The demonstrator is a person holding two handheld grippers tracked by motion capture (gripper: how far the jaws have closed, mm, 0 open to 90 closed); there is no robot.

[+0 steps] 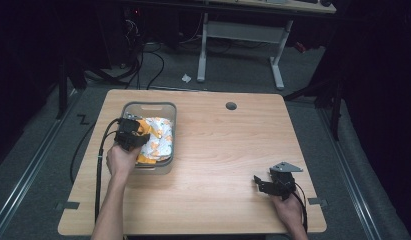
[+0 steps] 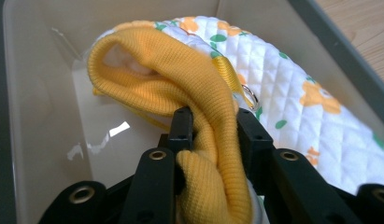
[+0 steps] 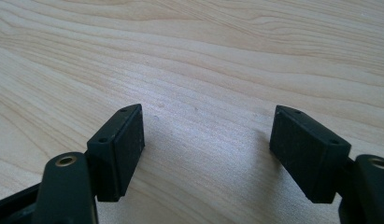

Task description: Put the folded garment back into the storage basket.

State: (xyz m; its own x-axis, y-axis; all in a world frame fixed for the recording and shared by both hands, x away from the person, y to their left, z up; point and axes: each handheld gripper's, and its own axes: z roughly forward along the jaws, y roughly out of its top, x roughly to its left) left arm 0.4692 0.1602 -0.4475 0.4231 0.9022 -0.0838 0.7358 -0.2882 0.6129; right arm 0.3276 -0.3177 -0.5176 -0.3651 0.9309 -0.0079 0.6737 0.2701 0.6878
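1 soft garment (image 2: 292, 93) lies bunched in the bin (image 1: 169, 114); the left gripper (image 2: 213, 122) pinches its yellow ribbed cuff (image 2: 180, 79). Light, limp, likely to stretch and drape; the thick cuff gives surest hold. The right gripper (image 3: 206, 135) hovers wide open, empty, over the table (image 1: 233, 150).

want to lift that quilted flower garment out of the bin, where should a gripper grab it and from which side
Judging from the pictures, grip the yellow ribbed cuff, coming from above through the open top of the grey bin. The cuff is a thick rolled edge raised above the flat quilted garment, so jaws can close across it. The left gripper already pinches it this way; the right gripper is open over the table.
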